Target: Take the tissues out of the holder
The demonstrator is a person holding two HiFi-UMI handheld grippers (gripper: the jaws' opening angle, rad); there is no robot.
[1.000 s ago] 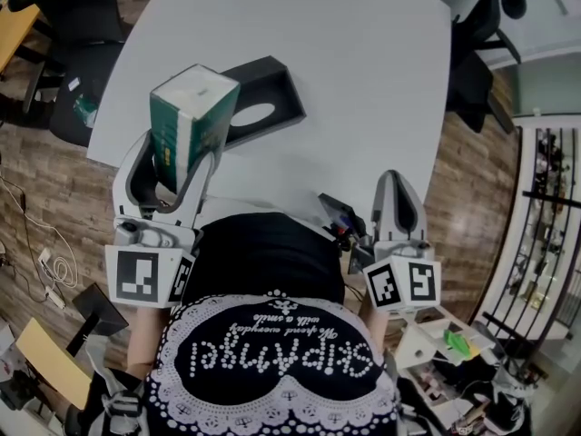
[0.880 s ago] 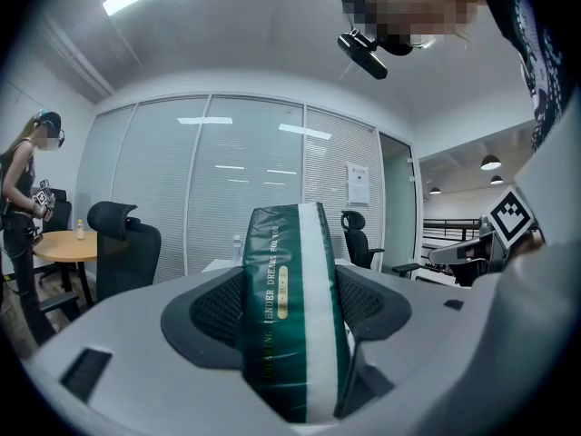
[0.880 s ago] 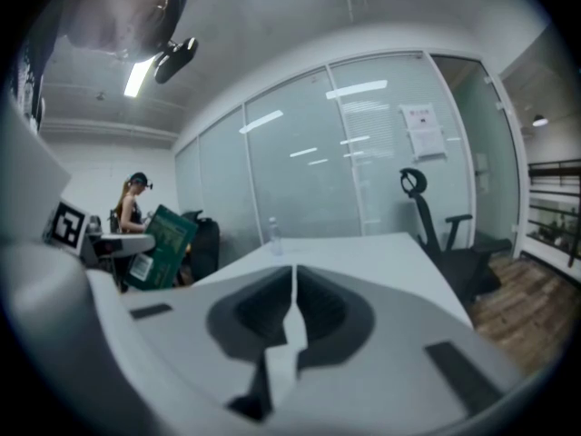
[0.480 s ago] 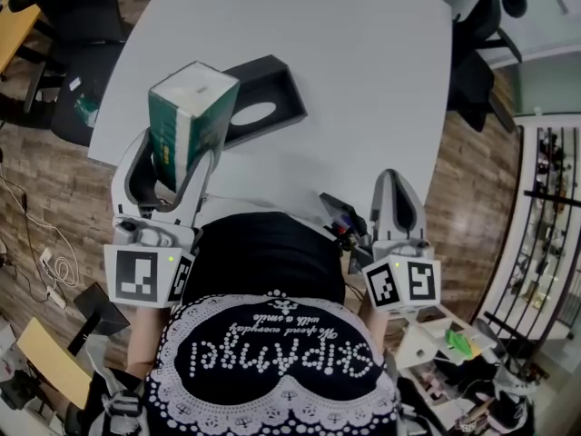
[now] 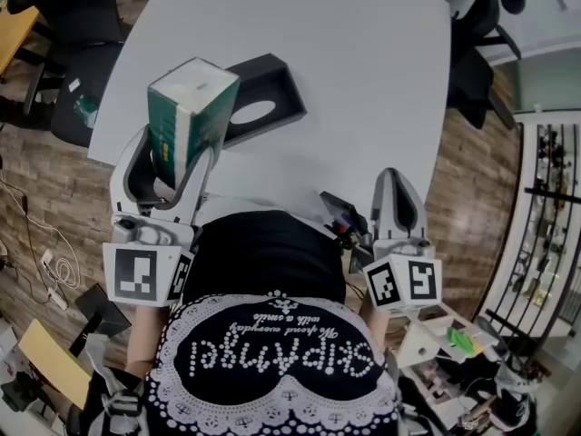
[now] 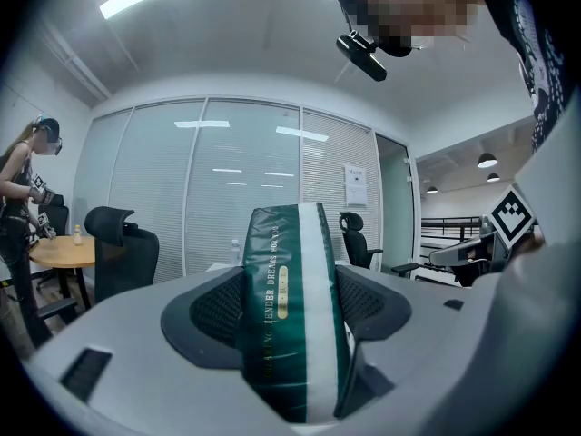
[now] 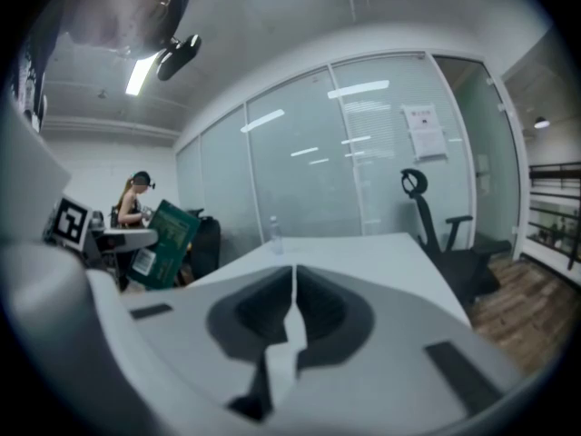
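Note:
A green and white tissue pack (image 5: 188, 114) stands upright between the jaws of my left gripper (image 5: 172, 175), which is shut on it and holds it above the table's near left part. In the left gripper view the tissue pack (image 6: 292, 312) fills the gap between both pads. The black tissue holder (image 5: 259, 101) lies on the white table (image 5: 363, 80) just beyond the pack, its oval opening facing up. My right gripper (image 5: 397, 209) is shut with nothing in it, at the table's near edge. Its jaws (image 7: 292, 321) meet in the right gripper view, where the tissue pack (image 7: 163, 243) shows at far left.
Black office chairs (image 5: 477, 53) stand at the table's right and left (image 5: 68, 53) sides. A small dark object (image 5: 338, 218) lies at the near table edge beside my right gripper. Glass partitions and another person (image 6: 23, 198) are in the room behind.

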